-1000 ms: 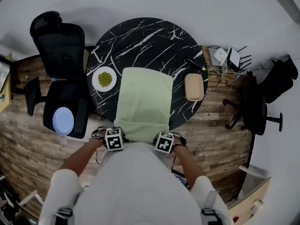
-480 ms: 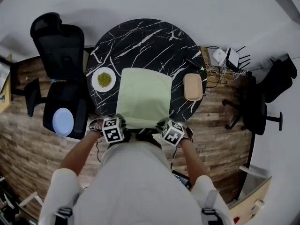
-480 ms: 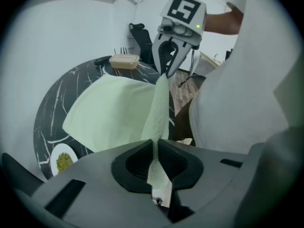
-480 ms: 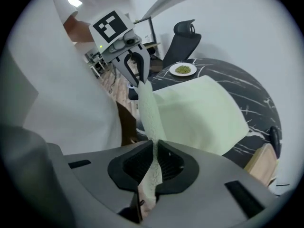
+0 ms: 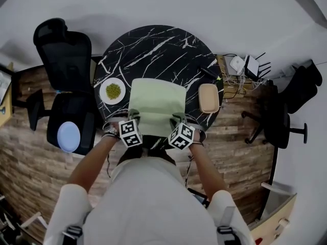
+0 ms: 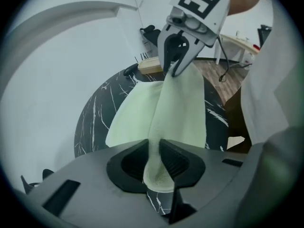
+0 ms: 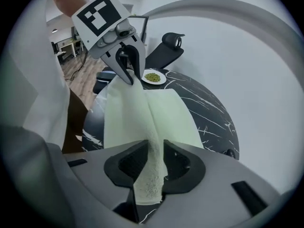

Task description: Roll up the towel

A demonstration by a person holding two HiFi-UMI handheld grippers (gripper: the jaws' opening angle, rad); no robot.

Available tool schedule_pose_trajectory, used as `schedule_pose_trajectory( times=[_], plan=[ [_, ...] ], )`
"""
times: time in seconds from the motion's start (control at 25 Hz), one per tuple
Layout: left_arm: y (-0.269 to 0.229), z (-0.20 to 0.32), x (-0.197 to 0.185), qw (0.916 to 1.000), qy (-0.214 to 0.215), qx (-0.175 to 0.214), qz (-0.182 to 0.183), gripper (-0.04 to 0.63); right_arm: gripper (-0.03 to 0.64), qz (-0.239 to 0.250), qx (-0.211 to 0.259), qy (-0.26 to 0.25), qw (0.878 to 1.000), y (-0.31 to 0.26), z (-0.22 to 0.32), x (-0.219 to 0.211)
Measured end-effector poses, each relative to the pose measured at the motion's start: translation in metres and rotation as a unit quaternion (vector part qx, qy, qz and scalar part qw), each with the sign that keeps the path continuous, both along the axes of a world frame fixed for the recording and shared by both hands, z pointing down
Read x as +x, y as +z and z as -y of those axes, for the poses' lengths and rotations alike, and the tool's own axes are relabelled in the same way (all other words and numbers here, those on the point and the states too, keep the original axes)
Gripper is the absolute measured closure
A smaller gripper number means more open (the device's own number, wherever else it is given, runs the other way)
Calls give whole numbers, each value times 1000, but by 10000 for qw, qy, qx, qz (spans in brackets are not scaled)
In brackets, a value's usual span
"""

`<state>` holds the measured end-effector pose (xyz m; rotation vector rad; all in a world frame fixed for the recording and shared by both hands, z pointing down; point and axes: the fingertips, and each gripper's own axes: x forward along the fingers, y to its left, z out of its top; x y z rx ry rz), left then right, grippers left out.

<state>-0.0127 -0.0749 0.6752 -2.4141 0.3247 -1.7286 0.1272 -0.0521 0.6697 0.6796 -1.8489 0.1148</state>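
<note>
Towel (image 5: 156, 98), pale green, flat on black marbled counter (image 5: 153, 45), near edge lifted. Near corners clamped in left claw (image 5: 134, 115) and right claw (image 5: 177, 118), both just opening slightly, cloth pressed between pads. Plate of green food (image 5: 113, 91) just beside towel's left; tan container (image 5: 210, 97) near its right.

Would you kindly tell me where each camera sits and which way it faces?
Head view: on the person's head, looking steeply down at the table and towel; torso, both forearms, left gripper and right gripper show.
Left gripper view: on the left gripper, looking along its jaws, which pinch the towel, towards the right gripper.
Right gripper view: on the right gripper, along its towel-pinching jaws, towards the left gripper and plate.
Both gripper views share the towel stretched between jaws that have just been opening slightly.
</note>
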Motion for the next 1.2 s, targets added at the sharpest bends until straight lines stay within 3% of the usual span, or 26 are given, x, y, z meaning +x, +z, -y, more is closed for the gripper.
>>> schedule_pose_trajectory(
  times=[0.08, 0.16, 0.32, 0.72, 1.0, 1.2],
  plan=[
    [2, 3, 2, 10000, -49, 60, -30, 453, 478, 36, 107, 76, 9999, -1, 5, 0],
    [1, 3, 3, 9999, -122, 62, -93, 397, 476, 90, 208, 110, 9997, -4, 6, -1],
    [2, -1, -2, 9999, -131, 88, -48, 390, 476, 137, 253, -54, 9996, -3, -5, -5],
    [43, -72, -4, 9967, 556, -436, 392, 400, 480, -70, -597, -973, 9934, 48, -87, -42],
    [80, -81, -29, 9923, 453, -724, 892, 400, 480, -493, -719, -844, 9926, 74, -84, -18],
    [87, -83, -36, 9925, 200, -877, 830, 428, 522, -540, -759, -849, 9920, 82, -84, -14]
  ],
)
